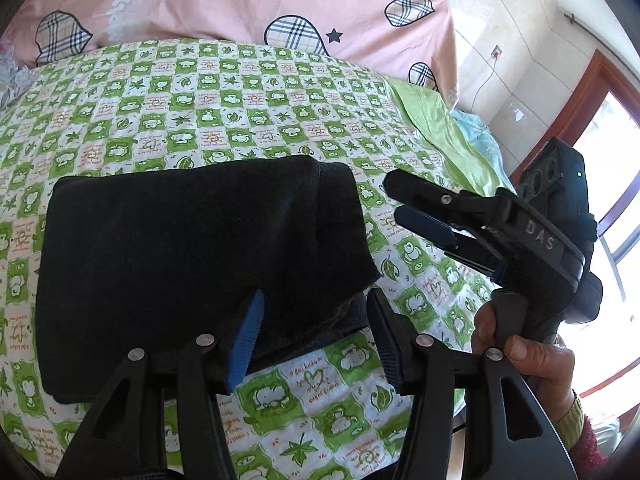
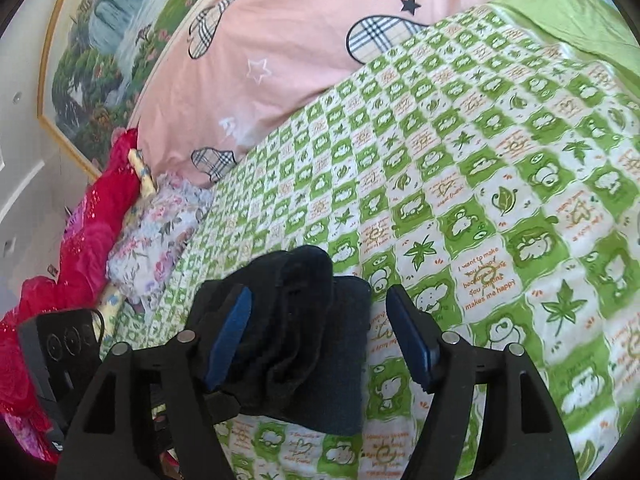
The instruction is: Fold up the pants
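One pair of black pants (image 1: 200, 264) lies folded into a thick rectangle on the green checked sheet (image 1: 224, 104), in front of one pink quilt (image 1: 248, 0). Two grippers. The left gripper (image 1: 316, 340) tilts down over the pants' near corner, jaws apart – pads clear of cloth. The right gripper (image 2: 320, 340), held in one hand (image 1: 524, 356), gapes beside the pants' edge, gripping nothing.

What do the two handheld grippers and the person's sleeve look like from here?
Both the left gripper and the right gripper are black plastic with silver pivot screws and blue ribbed pads. The right one's body carries raised letters "DAS" and a small green light. The hand wears a yellow-green knit cuff over a dark red fuzzy sleeve.
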{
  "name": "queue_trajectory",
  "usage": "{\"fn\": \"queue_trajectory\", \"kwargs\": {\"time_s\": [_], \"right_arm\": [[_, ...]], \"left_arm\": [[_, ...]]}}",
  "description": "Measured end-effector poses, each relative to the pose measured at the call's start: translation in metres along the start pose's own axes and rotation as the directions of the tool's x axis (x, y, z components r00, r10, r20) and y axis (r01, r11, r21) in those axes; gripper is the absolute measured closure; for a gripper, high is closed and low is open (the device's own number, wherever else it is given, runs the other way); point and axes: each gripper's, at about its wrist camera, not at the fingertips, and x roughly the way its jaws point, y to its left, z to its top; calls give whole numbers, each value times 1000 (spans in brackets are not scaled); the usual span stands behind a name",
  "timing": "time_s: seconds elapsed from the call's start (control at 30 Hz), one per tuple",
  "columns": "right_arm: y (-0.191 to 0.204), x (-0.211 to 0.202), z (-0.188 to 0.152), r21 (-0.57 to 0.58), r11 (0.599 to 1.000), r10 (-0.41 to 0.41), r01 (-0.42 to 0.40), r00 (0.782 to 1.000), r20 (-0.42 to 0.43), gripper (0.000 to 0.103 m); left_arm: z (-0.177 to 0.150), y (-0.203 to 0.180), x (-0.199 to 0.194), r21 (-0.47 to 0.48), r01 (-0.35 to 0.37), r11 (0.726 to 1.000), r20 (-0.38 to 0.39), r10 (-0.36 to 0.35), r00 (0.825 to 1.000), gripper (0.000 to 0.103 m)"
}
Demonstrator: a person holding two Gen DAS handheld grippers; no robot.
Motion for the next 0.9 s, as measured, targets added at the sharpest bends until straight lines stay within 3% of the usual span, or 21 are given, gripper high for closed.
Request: {"fn": "queue_trajectory", "kwargs": {"time_s": [0.17,0.43,0.67,0.9], "right_arm": [[24,-5,-3,-22,998,-60,61,998,19,22],[60,1,-8,-82,988,-132,134,991,31,18],[85,12,-9,-143,967,-204,210,977,56,15],[77,29,-9,-86,969,-227,230,973,35,15]], "left_arm": [[-2,12,-24,-34,-3,999,41,4,999,45],[1,60,-62,-163,-63,985,106,81,991,39],[-2,102,-74,-278,-100,955,109,135,985,38],[-1,131,-72,-344,-108,933,93,148,985,34]]}}
